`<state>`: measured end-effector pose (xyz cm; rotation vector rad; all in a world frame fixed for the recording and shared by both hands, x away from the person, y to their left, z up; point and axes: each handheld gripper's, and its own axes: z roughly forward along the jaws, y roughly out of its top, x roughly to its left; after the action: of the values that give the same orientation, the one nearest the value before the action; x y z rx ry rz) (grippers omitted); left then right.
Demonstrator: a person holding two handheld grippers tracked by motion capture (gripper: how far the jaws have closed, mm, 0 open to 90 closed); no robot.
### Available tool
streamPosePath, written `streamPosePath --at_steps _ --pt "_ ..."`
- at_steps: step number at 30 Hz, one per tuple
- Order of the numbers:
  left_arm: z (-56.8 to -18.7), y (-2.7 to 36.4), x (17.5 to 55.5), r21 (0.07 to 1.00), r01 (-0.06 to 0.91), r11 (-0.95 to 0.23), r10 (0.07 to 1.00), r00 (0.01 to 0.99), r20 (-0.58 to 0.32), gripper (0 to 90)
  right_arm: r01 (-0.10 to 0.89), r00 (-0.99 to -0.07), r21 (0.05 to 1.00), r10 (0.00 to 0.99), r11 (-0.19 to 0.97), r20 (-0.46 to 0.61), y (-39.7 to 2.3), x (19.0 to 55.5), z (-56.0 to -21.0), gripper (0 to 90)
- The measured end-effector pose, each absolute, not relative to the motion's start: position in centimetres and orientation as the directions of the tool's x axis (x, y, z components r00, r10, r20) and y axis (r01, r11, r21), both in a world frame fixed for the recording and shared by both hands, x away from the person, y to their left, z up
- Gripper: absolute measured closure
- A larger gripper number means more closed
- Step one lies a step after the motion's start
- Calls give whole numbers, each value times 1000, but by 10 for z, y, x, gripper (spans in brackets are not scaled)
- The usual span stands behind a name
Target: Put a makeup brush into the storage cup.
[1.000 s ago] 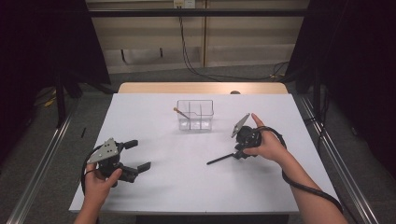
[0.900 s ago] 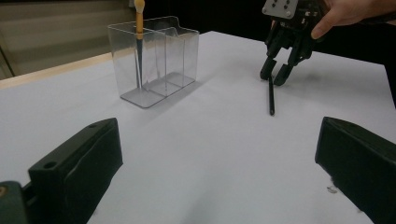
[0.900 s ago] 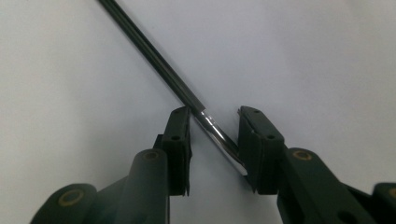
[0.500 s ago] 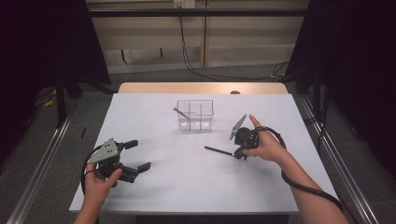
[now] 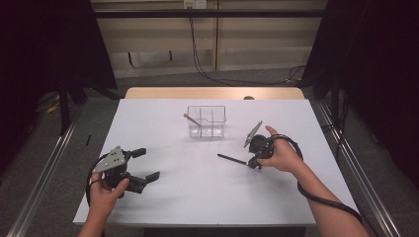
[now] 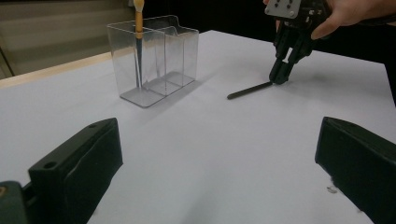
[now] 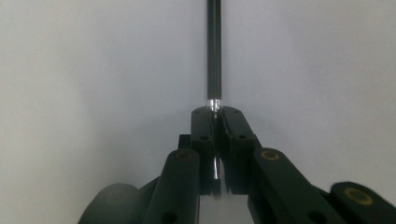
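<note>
The worktop (image 5: 197, 197) is plain white with a tan wooden strip along its far edge. The box (image 5: 206, 122) is clear. The brush (image 6: 138, 32) in it has an orange handle. The pen (image 5: 232, 159) is black with a clear band. Both grippers (image 5: 143, 165) (image 5: 253, 162) are black; the left's plate (image 5: 109, 160) is grey.

Even overhead light; white table (image 5: 197, 197) bright, surrounding room dark. Soft, faint shadows on it. Near jaws blurred in both gripper views.

A slim black brush handle (image 5: 232, 159) is seen lying flat on the white table, to the right of and nearer than the clear organizer. Its right end is clamped between two black jaws (image 7: 215, 105), where a thin silver band is visible; the free end points left.
</note>
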<state>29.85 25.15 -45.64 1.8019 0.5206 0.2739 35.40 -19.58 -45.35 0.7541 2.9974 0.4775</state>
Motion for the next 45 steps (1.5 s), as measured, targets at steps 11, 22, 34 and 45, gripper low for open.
streamPosePath --at_steps 11,22,34,45 --pt "-457 250 299 953 210 -220 478 874 -82 6 467 -882 298 464 833 85 -200 348 -450 849" --pt "-457 247 299 952 210 -223 475 876 -82 7 459 -886 287 459 841 72 -198 345 -449 848" --pt "-459 248 300 951 215 -222 470 878 -89 7 523 -850 245 520 816 83 -197 354 -453 821" --pt "-458 248 301 952 210 -224 473 877 -82 8 556 -829 280 549 783 112 -202 354 -455 847"
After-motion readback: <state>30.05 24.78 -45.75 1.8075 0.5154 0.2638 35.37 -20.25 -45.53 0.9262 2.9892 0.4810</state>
